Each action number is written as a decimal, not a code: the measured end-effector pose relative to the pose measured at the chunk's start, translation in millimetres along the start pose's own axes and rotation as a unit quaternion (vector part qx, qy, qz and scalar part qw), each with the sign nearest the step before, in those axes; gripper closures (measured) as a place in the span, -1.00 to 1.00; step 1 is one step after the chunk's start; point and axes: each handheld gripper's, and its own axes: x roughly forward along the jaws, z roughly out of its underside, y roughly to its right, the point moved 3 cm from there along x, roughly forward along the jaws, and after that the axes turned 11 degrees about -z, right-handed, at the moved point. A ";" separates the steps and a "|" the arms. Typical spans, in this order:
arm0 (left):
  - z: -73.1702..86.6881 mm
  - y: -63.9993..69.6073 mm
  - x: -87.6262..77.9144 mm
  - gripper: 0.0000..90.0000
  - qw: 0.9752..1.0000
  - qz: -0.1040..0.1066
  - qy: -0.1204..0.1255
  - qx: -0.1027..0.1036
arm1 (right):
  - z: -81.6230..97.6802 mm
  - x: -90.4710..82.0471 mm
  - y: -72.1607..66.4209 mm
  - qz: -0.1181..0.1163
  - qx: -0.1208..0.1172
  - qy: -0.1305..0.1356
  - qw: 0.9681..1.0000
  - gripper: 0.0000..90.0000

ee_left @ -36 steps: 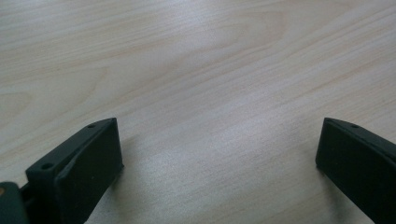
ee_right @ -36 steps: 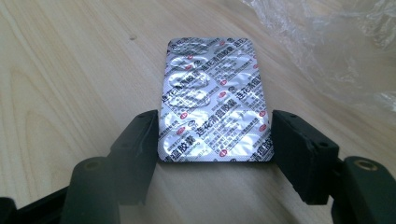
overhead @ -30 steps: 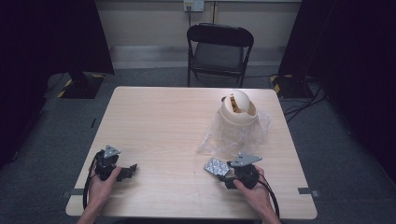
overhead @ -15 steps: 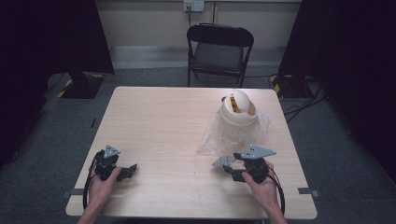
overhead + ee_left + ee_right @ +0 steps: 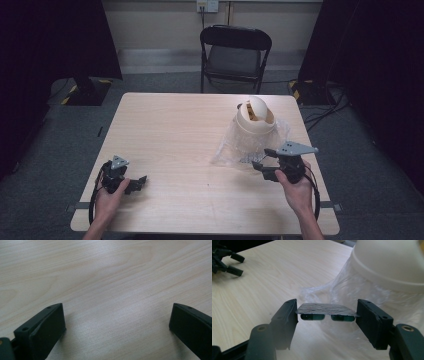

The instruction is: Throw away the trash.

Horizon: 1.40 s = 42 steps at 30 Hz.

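I have the blister pack clamped between the jaws of the right gripper, foil side up, raised off the worktop just beside the clear plastic bag. So the pick-up looks done; where it goes is left. The cream domed bin stands on the bag just behind, the likeliest thing to bump. The left gripper rests near the front edge, jaws wide and empty.

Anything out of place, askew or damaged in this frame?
Nothing damaged or spilled. The clear bag lies crumpled around the cream container, and the right gripper holds a flat foil pack clamped level.
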 end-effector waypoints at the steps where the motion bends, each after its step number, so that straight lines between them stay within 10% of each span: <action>1: 0.0 0.0 0.1 -1.00 1.000 0.000 0.000 0.000 | -2.8 -2.7 2.1 0.002 0.000 0.002 1.000 -0.24; 20: 0.0 0.0 0.1 -1.00 1.000 0.000 0.000 0.000 | -41.4 -30.0 44.3 -0.012 0.012 0.033 0.999 -0.24; 42: 0.0 0.0 0.1 -1.00 1.000 0.000 0.000 0.000 | -71.5 -56.3 88.1 0.024 0.021 0.056 0.998 -0.24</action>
